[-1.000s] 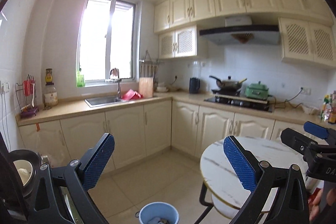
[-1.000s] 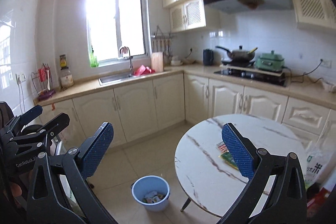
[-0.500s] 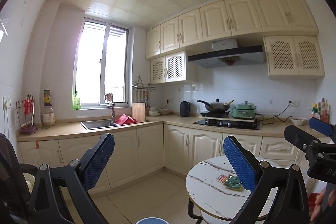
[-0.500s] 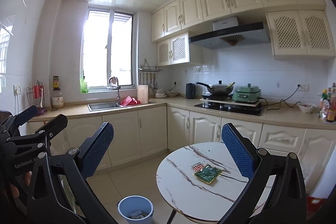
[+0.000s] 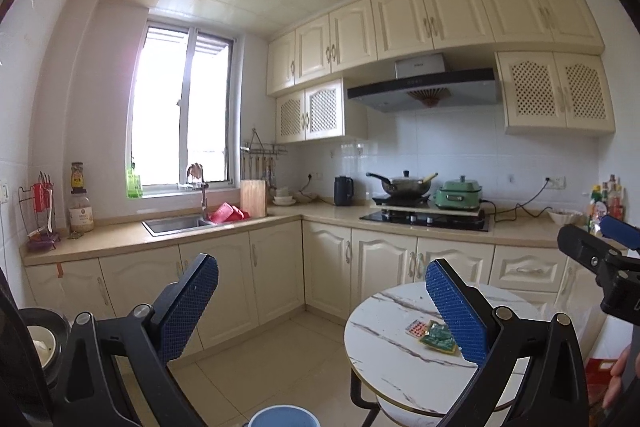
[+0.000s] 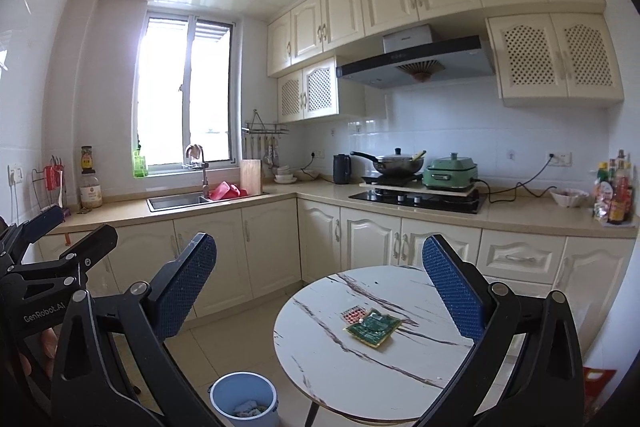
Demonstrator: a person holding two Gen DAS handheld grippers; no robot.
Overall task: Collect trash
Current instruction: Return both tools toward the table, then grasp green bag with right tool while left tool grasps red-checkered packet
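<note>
Trash: a green wrapper touching a red packet lies on the round tabletop. Both tongs, left and right, gape wide and empty, well above it. A blue bin with scraps stands on the floor beside the tabletop.

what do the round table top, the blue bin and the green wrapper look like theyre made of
Round table top: glossy white marble or a marble-look slab, with dark veins. Blue bin: smooth matte plastic, by its look. Green wrapper: shiny printed plastic film, crinkled and catching light.
</note>
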